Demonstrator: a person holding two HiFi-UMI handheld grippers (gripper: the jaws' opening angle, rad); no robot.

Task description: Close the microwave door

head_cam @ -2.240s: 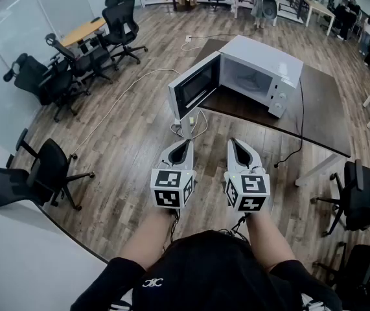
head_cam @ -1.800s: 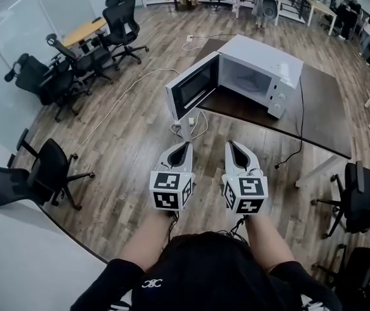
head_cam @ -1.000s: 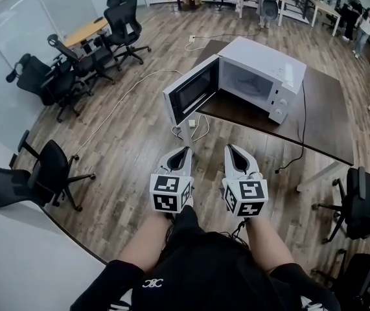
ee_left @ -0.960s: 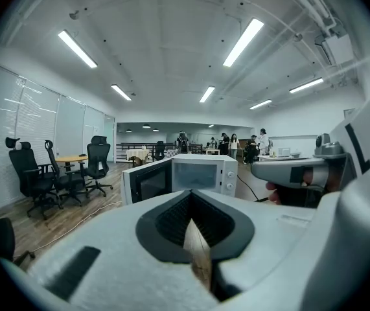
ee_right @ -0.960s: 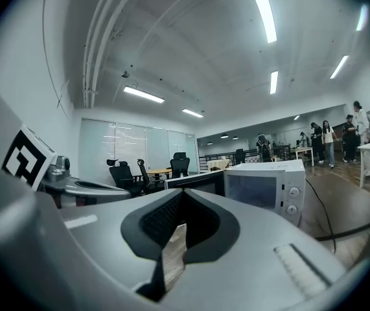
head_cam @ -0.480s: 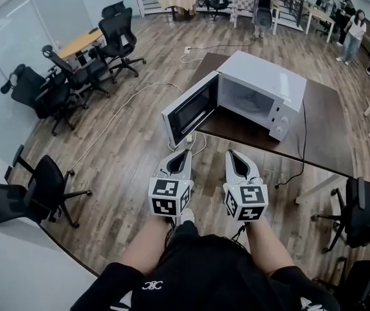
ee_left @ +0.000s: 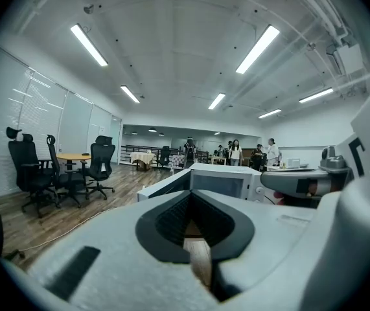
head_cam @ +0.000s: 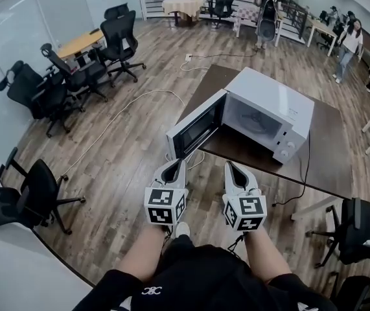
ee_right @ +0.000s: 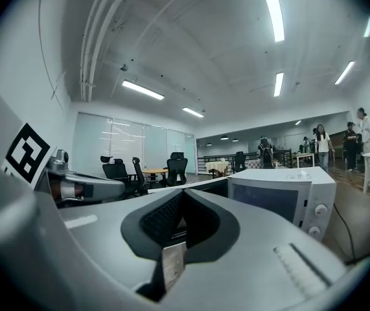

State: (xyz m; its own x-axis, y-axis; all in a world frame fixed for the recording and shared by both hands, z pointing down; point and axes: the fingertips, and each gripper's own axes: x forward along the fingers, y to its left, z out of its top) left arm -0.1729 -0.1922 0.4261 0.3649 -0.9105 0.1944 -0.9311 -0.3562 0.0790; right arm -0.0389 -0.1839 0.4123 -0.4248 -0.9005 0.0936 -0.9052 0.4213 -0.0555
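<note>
The white microwave (head_cam: 272, 109) sits on a dark table (head_cam: 330, 161), at about one o'clock from the two grippers. Its door (head_cam: 196, 124) stands swung wide open, with its free edge at twelve o'clock from the left gripper (head_cam: 175, 167), near it but not touching. The right gripper (head_cam: 231, 167) is level beside the left, at its three o'clock. Both grippers' jaws are pressed together on nothing.

A white box-shaped microwave (head_cam: 272, 105) sits on a dark brown tabletop (head_cam: 327, 157), its dark-windowed door (head_cam: 197, 125) swung wide open to the left. Just short of the door, the left tongs (head_cam: 180, 163) and right tongs (head_cam: 228, 165) hover side by side, tips together, above the wood plank floor (head_cam: 116, 154).
</note>
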